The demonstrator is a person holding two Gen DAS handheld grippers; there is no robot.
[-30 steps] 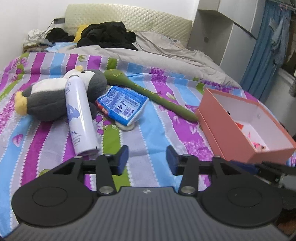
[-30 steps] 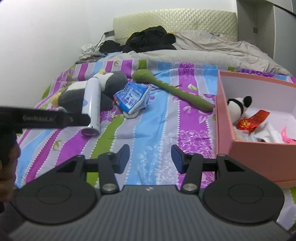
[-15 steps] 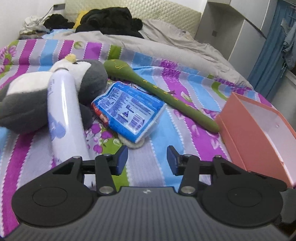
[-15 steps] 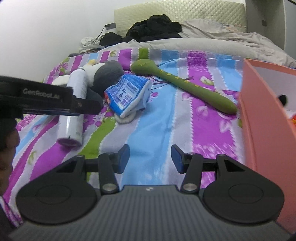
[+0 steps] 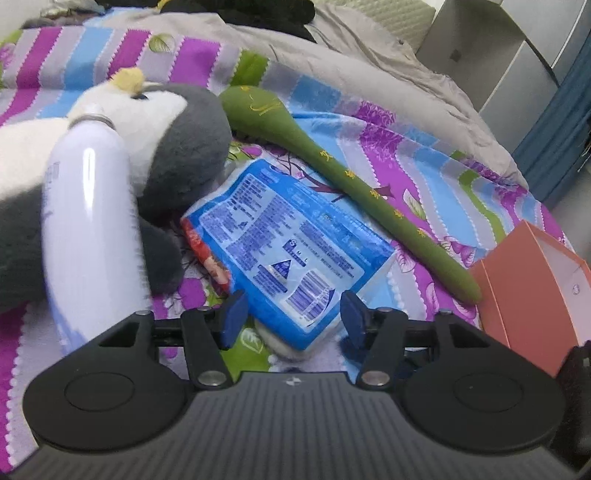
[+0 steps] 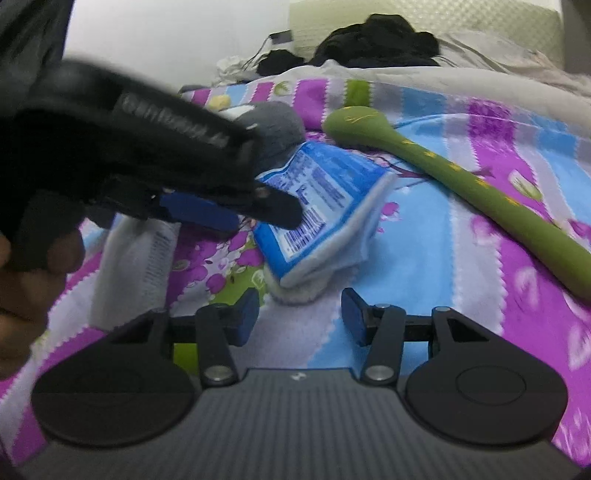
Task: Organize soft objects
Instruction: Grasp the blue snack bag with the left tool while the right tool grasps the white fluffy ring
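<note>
On the striped bed cover [image 6: 443,236], open cloth lies between the blue plastic packet [image 5: 291,254] and the long green soft stick [image 5: 373,195]. The white spray bottle [image 5: 88,221] and the grey-white plush toy [image 5: 184,147] block the left. The salmon cardboard box [image 5: 517,280] closes the right.

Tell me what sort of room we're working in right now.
Most likely a bedroom: the items lie on a bed with a striped floral sheet, a rumpled grey duvet behind them, and a quilted headboard against the wall.
</note>
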